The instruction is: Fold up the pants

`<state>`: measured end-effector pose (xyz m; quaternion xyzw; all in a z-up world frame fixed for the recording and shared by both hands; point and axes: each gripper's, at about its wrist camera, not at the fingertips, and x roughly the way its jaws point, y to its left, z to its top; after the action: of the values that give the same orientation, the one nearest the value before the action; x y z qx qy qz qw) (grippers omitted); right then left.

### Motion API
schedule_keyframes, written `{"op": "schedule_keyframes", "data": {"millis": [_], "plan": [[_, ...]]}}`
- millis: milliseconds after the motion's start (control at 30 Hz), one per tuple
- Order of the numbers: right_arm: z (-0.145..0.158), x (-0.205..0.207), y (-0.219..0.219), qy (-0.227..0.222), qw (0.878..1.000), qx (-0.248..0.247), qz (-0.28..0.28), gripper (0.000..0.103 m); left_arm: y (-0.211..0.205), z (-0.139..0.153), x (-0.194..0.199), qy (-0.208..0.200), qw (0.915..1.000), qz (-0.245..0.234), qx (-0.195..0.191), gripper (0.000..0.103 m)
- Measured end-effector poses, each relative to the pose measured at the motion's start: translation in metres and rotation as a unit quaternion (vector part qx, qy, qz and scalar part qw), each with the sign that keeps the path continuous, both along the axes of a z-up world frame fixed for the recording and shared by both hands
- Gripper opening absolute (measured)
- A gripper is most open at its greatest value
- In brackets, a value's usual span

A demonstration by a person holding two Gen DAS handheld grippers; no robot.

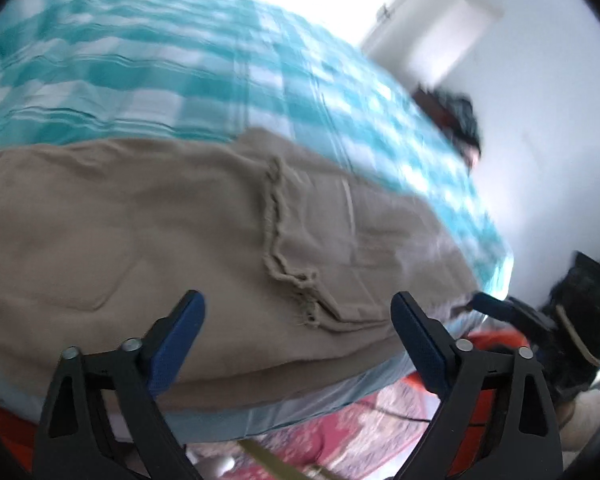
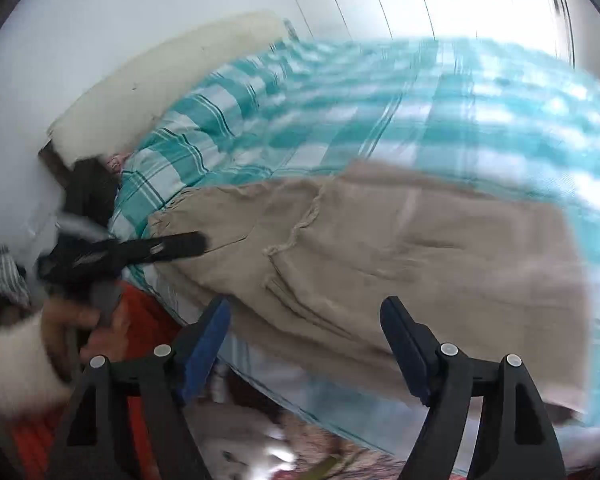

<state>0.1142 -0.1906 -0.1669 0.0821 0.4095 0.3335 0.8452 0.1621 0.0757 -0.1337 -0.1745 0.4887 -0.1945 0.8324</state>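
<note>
A teal-and-white checked bedspread [image 1: 140, 68] covers the bed. A cream pillow [image 2: 156, 80] lies at its far left, against the white wall [image 2: 100, 8]. Red patterned fabric [image 1: 340, 432] lies near, below the bed edge.

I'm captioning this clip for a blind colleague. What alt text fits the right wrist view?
Tan pants lie spread on a teal-and-white checked bedspread, near the bed's edge. The open right gripper hovers before them holding nothing, and the left gripper reaches in from the left. The picture is motion-blurred.
</note>
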Motion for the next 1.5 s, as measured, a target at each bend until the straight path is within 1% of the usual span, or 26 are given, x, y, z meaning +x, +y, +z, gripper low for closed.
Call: {"op": "schedule_keyframes", "data": {"millis": [67,100,167,200,267,367,433,467,500,567,600,633,667,700,767,800,867,933,1000,1067,1167,1267,1333,1400,1467,1500], "plan": [[-0.006,-0.008,-0.023,0.003,1.0,-0.006,-0.016,0.077,-0.01,-0.011,0.014,0.038,0.9992,-0.004,-0.01,0.069],[-0.012,-0.017,-0.039,0.011,0.999,-0.001,-0.034,0.077,-0.012,-0.015,0.019,0.048,0.9985,-0.005,-0.024,0.066],[-0.024,-0.022,-0.053,0.032,0.998,0.013,-0.057,0.077,-0.016,-0.018,0.022,0.055,0.9978,-0.008,-0.037,0.066],[-0.029,-0.022,-0.064,0.049,0.996,0.019,-0.07,0.077,-0.019,-0.021,0.025,0.066,0.9971,-0.012,-0.037,0.066],[-0.03,-0.017,-0.072,0.057,0.994,0.032,-0.083,0.077,-0.024,-0.03,0.028,0.088,0.9954,-0.017,-0.032,0.066],[-0.022,-0.017,-0.092,0.034,0.993,0.05,-0.101,0.077,-0.029,-0.036,0.029,0.099,0.9946,-0.024,-0.02,0.066],[-0.02,-0.014,-0.098,0.029,0.992,0.062,-0.109,0.077,-0.029,-0.04,0.031,0.107,0.9937,-0.025,-0.025,0.071],[-0.02,-0.012,-0.098,0.029,0.991,0.067,-0.111,0.077,-0.03,-0.043,0.034,0.114,0.9927,-0.026,-0.03,0.077],[-0.019,-0.013,-0.103,0.027,0.991,0.074,-0.113,0.077,-0.032,-0.045,0.036,0.118,0.9921,-0.026,-0.034,0.08],[-0.015,-0.012,-0.108,0.017,0.99,0.08,-0.118,0.077,-0.037,-0.047,0.039,0.119,0.9924,-0.022,-0.021,0.08],[-0.01,-0.011,-0.115,0.003,0.988,0.082,-0.133,0.077,-0.042,-0.045,0.039,0.117,0.9929,-0.022,-0.013,0.076],[-0.005,-0.012,-0.123,-0.009,0.985,0.081,-0.15,0.077,-0.044,-0.044,0.039,0.113,0.9933,-0.023,-0.01,0.064],[-0.002,-0.011,-0.13,-0.019,0.982,0.078,-0.171,0.077,-0.047,-0.042,0.038,0.11,0.9935,-0.026,-0.01,0.033],[0.002,-0.009,-0.143,-0.03,0.975,0.066,-0.209,0.077,-0.05,-0.041,0.039,0.116,0.9927,-0.029,-0.018,0.005],[0.0,-0.004,-0.16,-0.022,0.966,0.024,-0.256,0.078,-0.05,-0.039,0.039,0.112,0.993,-0.024,-0.029,0.006],[-0.005,0.0,-0.165,-0.009,0.963,-0.012,-0.268,0.078,-0.05,-0.035,0.038,0.107,0.9936,-0.022,-0.03,0.005],[-0.017,0.001,-0.161,0.002,0.968,-0.08,-0.239,0.078,-0.044,-0.026,0.036,0.092,0.9942,-0.016,-0.053,0.005],[-0.028,-0.005,-0.147,0.007,0.974,-0.114,-0.195,0.078,-0.036,-0.014,0.035,0.076,0.9941,-0.008,-0.077,0.005],[-0.036,-0.01,-0.133,0.014,0.979,-0.125,-0.162,0.078,-0.028,-0.004,0.034,0.065,0.993,0.003,-0.098,0.005],[-0.038,-0.008,-0.128,0.014,0.978,-0.129,-0.165,0.078,-0.022,0.003,0.036,0.063,0.9909,0.01,-0.118,0.004],[-0.042,0.005,-0.129,0.025,0.977,-0.111,-0.181,0.078,-0.022,0.014,0.035,0.054,0.9902,0.009,-0.129,0.004],[-0.052,0.018,-0.114,0.03,0.975,-0.14,-0.169,0.078,-0.029,0.025,0.036,0.042,0.9893,0.01,-0.14,0.004],[-0.058,0.028,-0.107,0.029,0.969,-0.157,-0.19,0.077,-0.029,0.033,0.036,0.029,0.9898,0.014,-0.139,0.004],[-0.066,0.041,-0.112,0.04,0.949,-0.203,-0.237,0.077,-0.027,0.039,0.035,0.018,0.9912,0.02,-0.129,0.004],[-0.073,0.043,-0.13,0.057,0.933,-0.229,-0.27,0.077,-0.021,0.035,0.034,0.02,0.9926,0.023,-0.118,0.004],[-0.074,0.04,-0.141,0.068,0.929,-0.231,-0.281,0.078,-0.02,0.029,0.033,0.028,0.9927,0.022,-0.115,0.004]]}}
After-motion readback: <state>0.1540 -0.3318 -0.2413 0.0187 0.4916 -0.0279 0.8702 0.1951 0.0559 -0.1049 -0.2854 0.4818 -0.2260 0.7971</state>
